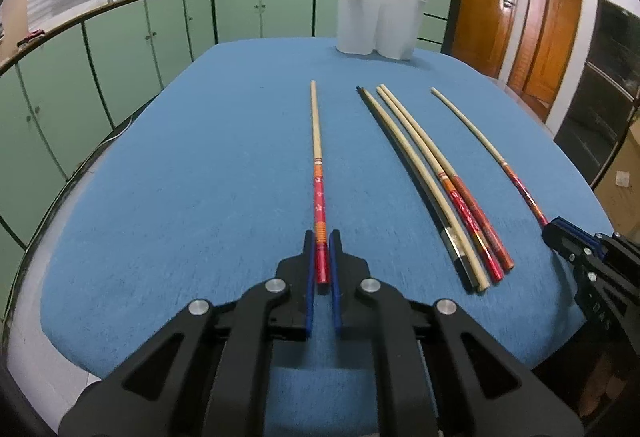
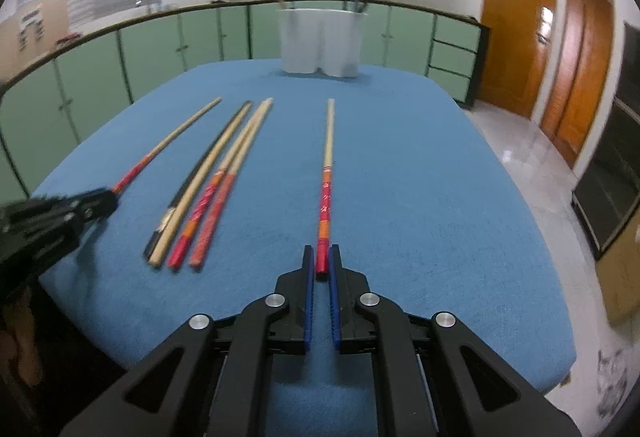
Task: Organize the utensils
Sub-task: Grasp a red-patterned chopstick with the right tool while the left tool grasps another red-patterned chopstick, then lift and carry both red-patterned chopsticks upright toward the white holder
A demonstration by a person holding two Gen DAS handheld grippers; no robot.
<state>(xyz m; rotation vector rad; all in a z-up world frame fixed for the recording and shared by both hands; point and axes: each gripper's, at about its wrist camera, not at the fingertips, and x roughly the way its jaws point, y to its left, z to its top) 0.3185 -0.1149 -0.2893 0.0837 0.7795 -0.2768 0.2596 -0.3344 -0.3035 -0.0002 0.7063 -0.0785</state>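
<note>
**Both tongs clamped, one chopstick each**

Take the bundle [image 1: 436, 177] of four chopsticks in the middle of the blue surface [image 1: 200, 165] as the landmark. Left of the bundle lies a single chopstick [image 1: 318, 173]; the left tongs [image 1: 320, 249] are pressed together on its red handle end. The bundle itself holds four lying side by side and touching: one dark, one pale, two red-handled. Right of the bundle lies another single chopstick [image 2: 327, 177], its red end pinched in the right tongs [image 2: 322, 257].

That makes six chopsticks on the surface, with more standing in the white holder [image 1: 378, 21], beyond the bundle at the far edge.

Each held stick runs straight ahead from its tongs, long axis pointing toward the holder, tip away. Probably the next move is to lift and carry forward; the right hand looks the nearer to the holder.
</note>
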